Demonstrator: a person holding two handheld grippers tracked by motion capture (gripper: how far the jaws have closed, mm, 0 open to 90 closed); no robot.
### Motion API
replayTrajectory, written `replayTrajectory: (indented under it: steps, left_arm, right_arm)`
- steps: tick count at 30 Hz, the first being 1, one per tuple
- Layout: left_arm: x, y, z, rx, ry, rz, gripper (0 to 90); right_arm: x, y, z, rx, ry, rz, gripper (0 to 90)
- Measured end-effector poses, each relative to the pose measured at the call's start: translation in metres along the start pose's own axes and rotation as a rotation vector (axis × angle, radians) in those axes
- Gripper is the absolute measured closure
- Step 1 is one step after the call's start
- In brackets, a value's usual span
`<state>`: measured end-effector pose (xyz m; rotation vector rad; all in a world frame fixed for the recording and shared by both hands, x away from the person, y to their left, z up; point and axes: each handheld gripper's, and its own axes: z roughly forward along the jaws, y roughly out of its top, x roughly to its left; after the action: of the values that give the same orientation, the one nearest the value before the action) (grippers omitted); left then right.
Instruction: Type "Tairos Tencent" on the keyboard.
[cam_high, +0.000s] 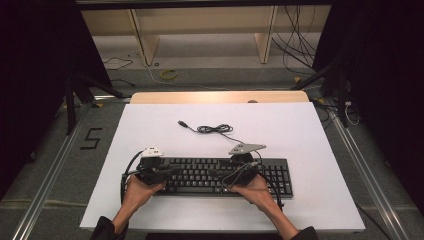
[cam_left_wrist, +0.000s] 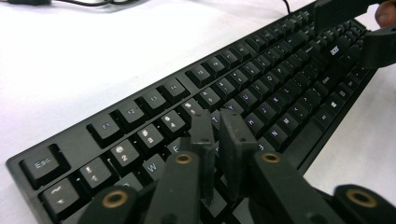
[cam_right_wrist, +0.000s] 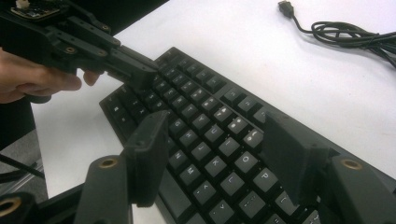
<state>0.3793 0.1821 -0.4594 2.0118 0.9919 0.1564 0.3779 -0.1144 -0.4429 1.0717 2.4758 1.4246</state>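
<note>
A black keyboard (cam_high: 220, 175) lies across the white table near its front edge. Its coiled cable (cam_high: 212, 129) with a USB plug rests loose behind it. My left gripper (cam_high: 170, 172) hovers over the keyboard's left end. In the left gripper view my left gripper (cam_left_wrist: 217, 116) has its jaws nearly together above the number and letter keys (cam_left_wrist: 261, 79), with nothing between them. My right gripper (cam_high: 223, 176) is over the right half; its jaws (cam_right_wrist: 217, 135) stand wide apart above the letter keys (cam_right_wrist: 205, 126), gripping nothing. The left gripper (cam_right_wrist: 140, 74) shows farther off, low over the keys.
The white table (cam_high: 300, 130) has bare room behind and to the right of the keyboard. A wooden edge (cam_high: 220, 96) runs along the back. Dark stand legs (cam_high: 80, 85) and loose floor cables (cam_high: 300, 45) flank the table. The coiled cable (cam_right_wrist: 345, 32) lies beyond the keys.
</note>
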Motion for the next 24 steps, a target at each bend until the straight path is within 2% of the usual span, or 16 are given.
replayTrajectory:
  steps: [5,13,24]
  left_arm:
    - [0.000,0.002,0.006,0.017,0.010,0.007,88.7]
    - [-0.001,0.006,0.018,0.055,0.013,0.019,88.9]
    - [0.001,0.007,0.027,0.089,0.020,0.023,89.0]
  right_arm:
    - [0.000,-0.001,-0.001,-0.002,0.001,0.001,39.9]
    - [0.001,-0.003,-0.002,-0.002,0.001,-0.001,38.3]
    - [0.000,-0.005,-0.003,0.004,-0.003,0.001,38.0]
